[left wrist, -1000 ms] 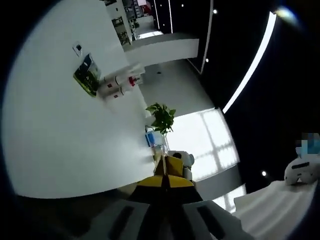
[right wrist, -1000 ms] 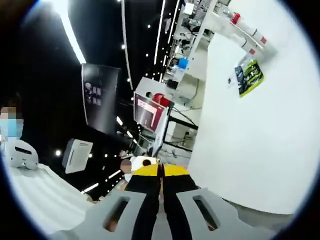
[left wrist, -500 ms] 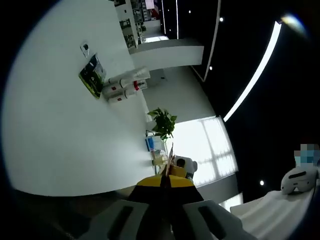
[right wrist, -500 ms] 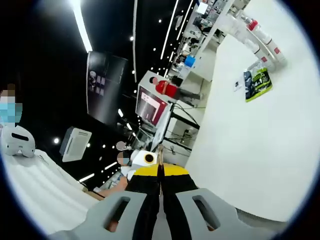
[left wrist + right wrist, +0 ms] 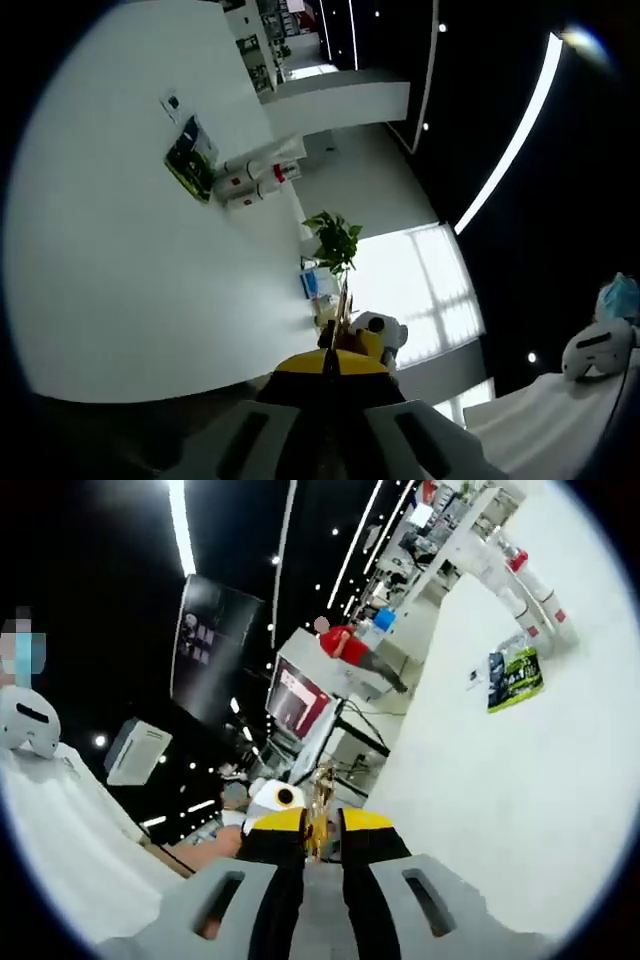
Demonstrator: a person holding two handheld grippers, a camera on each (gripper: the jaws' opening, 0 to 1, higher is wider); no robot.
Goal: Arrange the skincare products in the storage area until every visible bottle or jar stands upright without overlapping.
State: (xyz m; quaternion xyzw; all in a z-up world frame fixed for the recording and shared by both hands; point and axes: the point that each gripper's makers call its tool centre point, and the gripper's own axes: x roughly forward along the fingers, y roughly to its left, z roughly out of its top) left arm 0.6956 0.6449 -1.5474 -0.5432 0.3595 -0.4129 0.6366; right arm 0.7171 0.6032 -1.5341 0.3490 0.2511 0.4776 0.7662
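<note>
Left gripper (image 5: 329, 362) jaws closed and empty, right gripper (image 5: 322, 822) jaws slightly parted, empty

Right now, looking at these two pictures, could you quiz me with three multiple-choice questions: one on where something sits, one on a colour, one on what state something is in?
1. Where does the green packet lie?
A. on the white table
B. between a gripper's jaws
C. in the potted plant

2. What colour are the tips of the right gripper?
A. blue
B. yellow
C. pink

3. How do the left gripper jaws stand?
A. wide apart
B. closed together
C. clamped on a bottle

Answers: 1 A, the packet lies flat on the white surface beside the white bottles. 2 B, both tips show yellow. 3 B, the tips meet with nothing between them.
</note>
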